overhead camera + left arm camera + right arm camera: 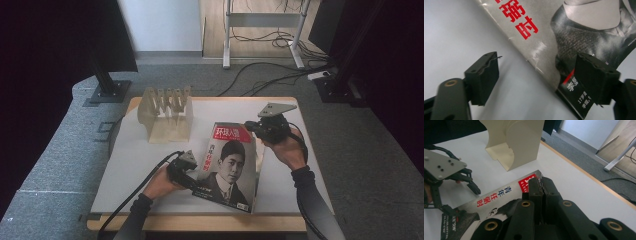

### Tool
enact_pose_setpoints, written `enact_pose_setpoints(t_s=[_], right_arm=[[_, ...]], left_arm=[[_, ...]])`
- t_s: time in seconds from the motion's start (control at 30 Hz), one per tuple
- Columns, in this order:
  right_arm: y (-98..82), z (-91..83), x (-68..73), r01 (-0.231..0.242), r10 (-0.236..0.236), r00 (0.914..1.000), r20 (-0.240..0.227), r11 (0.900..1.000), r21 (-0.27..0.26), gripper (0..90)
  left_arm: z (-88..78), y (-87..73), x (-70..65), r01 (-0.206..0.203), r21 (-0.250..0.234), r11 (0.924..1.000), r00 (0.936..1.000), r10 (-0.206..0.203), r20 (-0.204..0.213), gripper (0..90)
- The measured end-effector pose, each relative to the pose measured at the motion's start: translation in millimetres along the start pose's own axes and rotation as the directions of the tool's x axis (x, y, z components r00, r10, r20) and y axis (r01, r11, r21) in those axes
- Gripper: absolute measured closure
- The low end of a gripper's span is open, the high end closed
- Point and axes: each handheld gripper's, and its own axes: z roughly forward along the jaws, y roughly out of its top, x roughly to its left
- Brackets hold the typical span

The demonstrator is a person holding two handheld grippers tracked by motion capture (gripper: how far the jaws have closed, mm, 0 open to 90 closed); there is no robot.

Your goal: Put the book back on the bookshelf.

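A magazine [227,167] with a black-and-white portrait and red lettering on its cover lies in the middle of the white table [135,160]. My right gripper [250,128] is at its far right corner, and in the right gripper view the jaws [542,187] are shut on the cover's [499,200] edge by the red title box. My left gripper [196,176] is at the magazine's near left edge. In the left gripper view it [540,75] stands open, with one jaw over the bare table and the other over the cover [574,27].
A beige slotted rack [165,114] stands at the back left of the table, close behind the magazine [516,142]. The left gripper's grey plate [441,166] appears in the right gripper view. Cables, stands and a grey carpet [60,150] surround the table.
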Motion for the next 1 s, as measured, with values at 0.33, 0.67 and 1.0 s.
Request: enact_pose_setpoints(t_s=[0.33,0.67,1.0], right_arm=[[15.3,-9.4,7.1,0.049,-0.049,0.9987,-0.01,0.998,-0.036,86.3],[19.5,-9.7,11.6,0.079,-0.08,0.9965,-0.024,0.996,-0.048,86.3],[21.1,-14.9,10.2,0.084,-0.084,0.9965,-0.002,0.995,-0.055,86.2]], left_arm=[[2.6,10.1,6.9,-0.018,0.021,0.9996,0.9927,0.015,0.119,35.0],[1.5,16.8,19.2,0.032,0.079,0.9964,0.9705,-0.05,0.236,58.7],[-10.6,23.2,14.8,0.053,0.056,0.997,0.9663,-0.065,0.249,79.0]])
